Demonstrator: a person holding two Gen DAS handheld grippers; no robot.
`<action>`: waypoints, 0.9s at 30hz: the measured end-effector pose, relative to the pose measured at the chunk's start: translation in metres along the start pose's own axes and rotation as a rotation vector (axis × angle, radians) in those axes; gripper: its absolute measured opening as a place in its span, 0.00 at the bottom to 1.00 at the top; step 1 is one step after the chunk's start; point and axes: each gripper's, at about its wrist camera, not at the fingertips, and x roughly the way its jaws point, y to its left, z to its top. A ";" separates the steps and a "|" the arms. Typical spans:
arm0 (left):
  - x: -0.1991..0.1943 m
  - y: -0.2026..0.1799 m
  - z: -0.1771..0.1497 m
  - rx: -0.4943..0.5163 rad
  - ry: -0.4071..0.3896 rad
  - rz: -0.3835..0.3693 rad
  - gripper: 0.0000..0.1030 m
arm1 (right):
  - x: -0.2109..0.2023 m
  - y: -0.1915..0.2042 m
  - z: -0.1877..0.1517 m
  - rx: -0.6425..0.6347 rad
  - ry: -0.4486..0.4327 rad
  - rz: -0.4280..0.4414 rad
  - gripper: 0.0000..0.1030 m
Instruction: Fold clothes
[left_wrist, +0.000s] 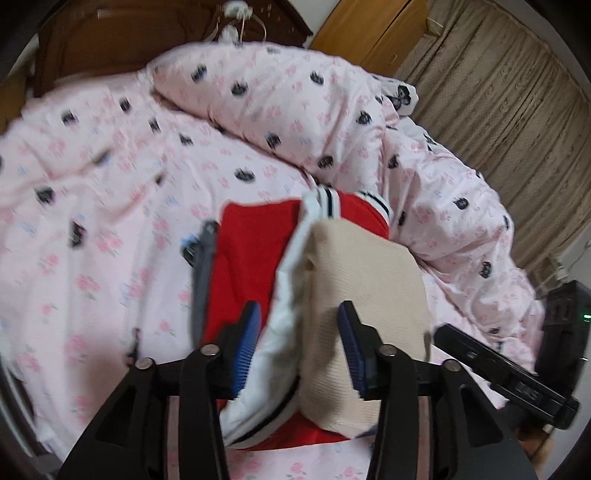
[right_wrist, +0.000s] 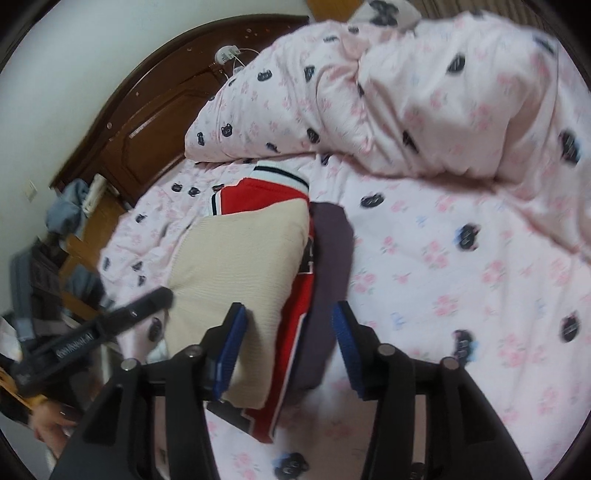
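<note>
Two blue-padded fingers of the left gripper (left_wrist: 299, 347) stand wide apart in the left wrist view, gripping nothing, over a beige folded garment (left_wrist: 365, 295) lying on a red jersey (left_wrist: 255, 254) on the pink floral bedsheet (left_wrist: 110, 258). From the right wrist, the right gripper (right_wrist: 288, 354) is likewise spread and empty above the same pile, with a dark purple garment (right_wrist: 332, 258) just beside the jersey and the rumpled duvet (right_wrist: 406, 110) behind.

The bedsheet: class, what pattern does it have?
The bedsheet is pale pink with pink flowers and dark motifs; the right wrist view shows it best.
</note>
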 end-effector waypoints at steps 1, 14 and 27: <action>-0.004 -0.002 0.000 0.017 -0.018 0.021 0.46 | -0.005 0.003 -0.001 -0.017 -0.012 -0.016 0.62; -0.060 -0.052 -0.046 0.264 -0.121 0.202 0.61 | -0.061 0.028 -0.054 -0.073 -0.112 0.004 0.81; -0.098 -0.051 -0.092 0.301 -0.140 0.304 0.62 | -0.096 0.067 -0.099 -0.209 -0.144 -0.038 0.99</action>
